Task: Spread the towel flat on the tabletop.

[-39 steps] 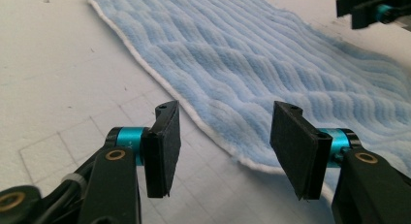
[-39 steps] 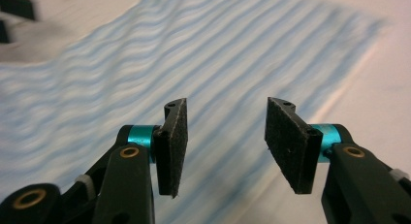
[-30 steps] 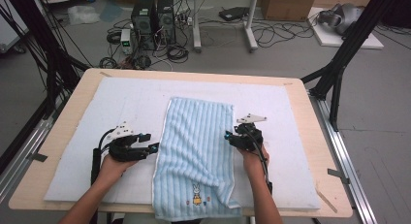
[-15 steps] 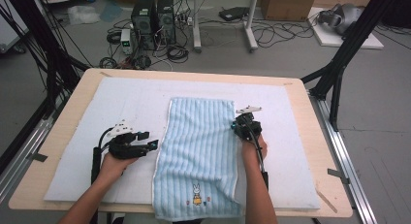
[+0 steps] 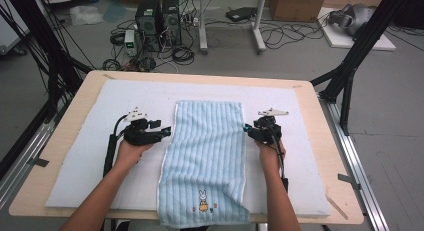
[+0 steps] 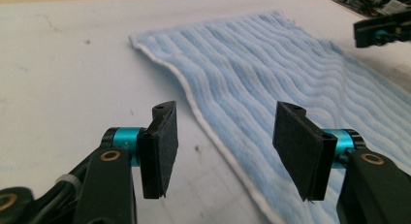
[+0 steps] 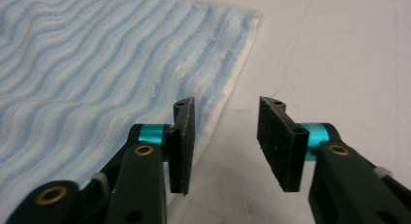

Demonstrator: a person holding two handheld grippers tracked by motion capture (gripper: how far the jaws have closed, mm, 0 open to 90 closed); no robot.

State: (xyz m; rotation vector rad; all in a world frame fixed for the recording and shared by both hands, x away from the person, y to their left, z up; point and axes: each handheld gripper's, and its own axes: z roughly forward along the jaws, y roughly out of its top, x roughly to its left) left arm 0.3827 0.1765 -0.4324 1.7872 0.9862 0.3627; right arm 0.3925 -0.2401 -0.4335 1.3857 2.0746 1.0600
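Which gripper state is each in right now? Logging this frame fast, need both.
Left gripper: open, holding nothing, jaws straddling the towel's white left edge.
Right gripper: open, holding nothing, jaws at the towel's right edge.

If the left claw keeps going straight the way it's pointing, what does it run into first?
Most likely the towel. The left claw is open and low over the mat, and the towel's white edge runs through the gap between its jaws. The other claw lies farther off across the towel, though depth is hard to judge.
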